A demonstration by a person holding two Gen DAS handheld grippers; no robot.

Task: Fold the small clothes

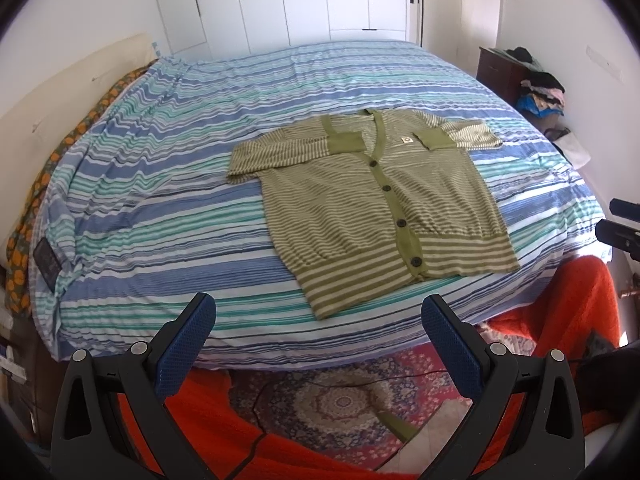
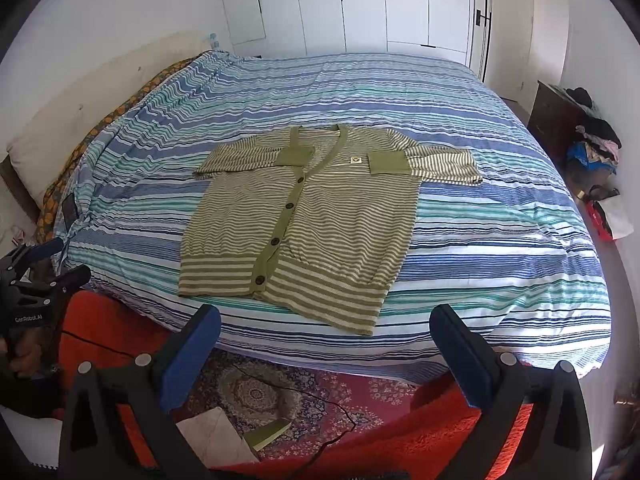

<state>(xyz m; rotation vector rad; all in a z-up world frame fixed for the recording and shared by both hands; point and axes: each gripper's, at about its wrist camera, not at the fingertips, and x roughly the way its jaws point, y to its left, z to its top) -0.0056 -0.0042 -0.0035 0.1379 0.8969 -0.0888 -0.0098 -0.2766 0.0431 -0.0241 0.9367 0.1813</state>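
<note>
I am holding my left tongs (image 1: 318, 312) released, jaws spread wide and grasping nothing, hanging off the near edge of the bed (image 1: 140, 208) above the patterned rug (image 1: 340, 400). The striped green cardigan (image 1: 384, 208) is lying face up and buttoned on the striped bedspread, hem toward me near the bed's near edge, both short sleeves folded inward over the chest. I judge it is lying flat like this so the folds can run along straight lines. Bare bedspread is lying to its left and beyond the collar, leaving room to turn the body over. My right tongs (image 2: 326, 316) are likewise hanging released and empty, just short of the hem's right corner.
</note>
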